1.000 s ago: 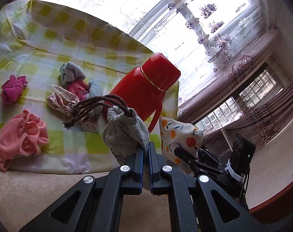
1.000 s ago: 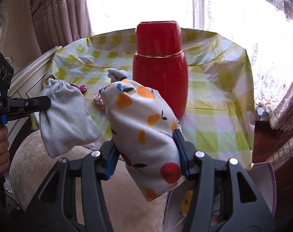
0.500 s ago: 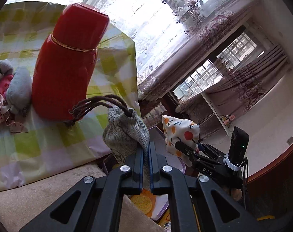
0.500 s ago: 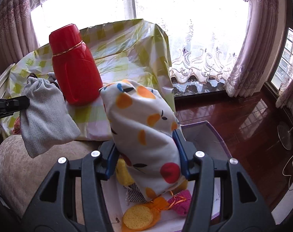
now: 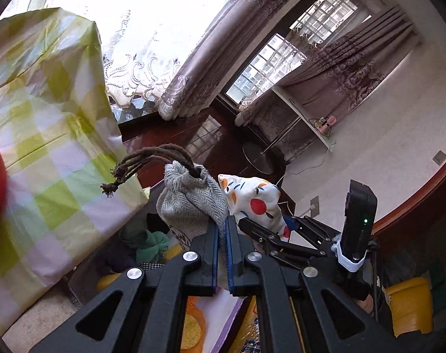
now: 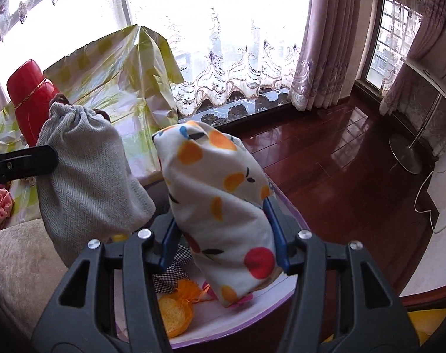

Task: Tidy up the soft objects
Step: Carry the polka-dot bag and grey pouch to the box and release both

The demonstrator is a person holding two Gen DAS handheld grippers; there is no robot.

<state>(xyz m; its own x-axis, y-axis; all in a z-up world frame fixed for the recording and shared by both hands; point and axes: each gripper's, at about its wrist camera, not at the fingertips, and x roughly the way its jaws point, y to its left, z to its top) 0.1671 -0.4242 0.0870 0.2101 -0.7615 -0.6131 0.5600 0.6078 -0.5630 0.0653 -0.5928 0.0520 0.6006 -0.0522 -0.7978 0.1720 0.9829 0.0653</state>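
Hanging over the purple-rimmed bin (image 6: 284, 300) w/ bare wood floor (image 6: 340, 158) to its right: L gripper (image 5: 221, 229) pinched tight on grey drawstring pouch (image 6: 87, 170), R gripper (image 6: 223, 235) clamped on fruit-print pouch (image 6: 220, 203). Checked tablecloth (image 6: 120, 67) edge hangs just left of bin. Vs 1 s ago, both pouches moved off table side to above bin; red thermos (image 6: 28, 88) now far left.

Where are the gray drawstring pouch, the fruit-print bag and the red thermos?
gray drawstring pouch (image 6: 87, 176): right wrist view, middle of its herringbone side.
fruit-print bag (image 6: 223, 206): right wrist view, middle of the cloth between the tool's fingers.
red thermos (image 6: 26, 88): right wrist view, on its cap.
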